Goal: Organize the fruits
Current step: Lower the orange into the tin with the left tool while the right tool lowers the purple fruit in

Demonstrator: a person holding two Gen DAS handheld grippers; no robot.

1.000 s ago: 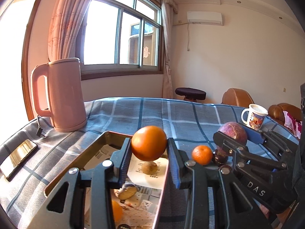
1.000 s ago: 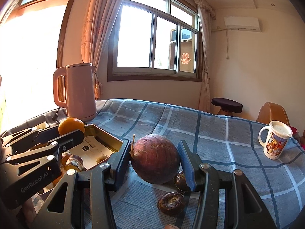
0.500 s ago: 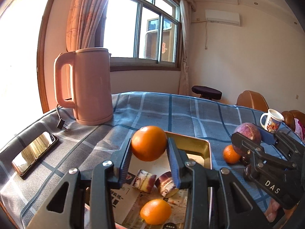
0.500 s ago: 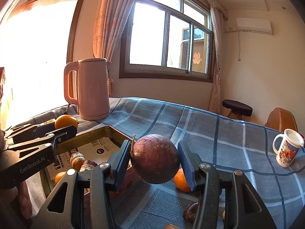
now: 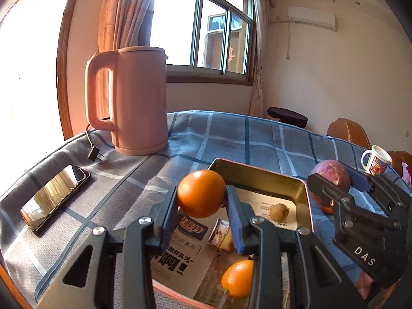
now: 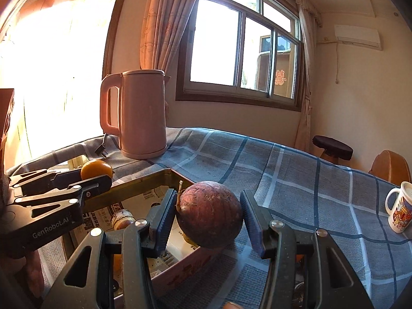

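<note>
Pointing slightly downward, the left gripper [image 5: 202, 200] clamps an orange [image 5: 201, 197] above the tin tray [image 5: 260, 175]. From the right wrist, the right gripper [image 6: 209, 217] grips a purple passion fruit [image 6: 209, 213], tray at nine o'clock, tilted gently toward the bench [image 6: 296, 180].

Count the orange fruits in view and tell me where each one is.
3: one orange in the left claw, a small oval one inside the tray, and a sliver on the cloth beneath the right claw. Others may be hidden.
</note>
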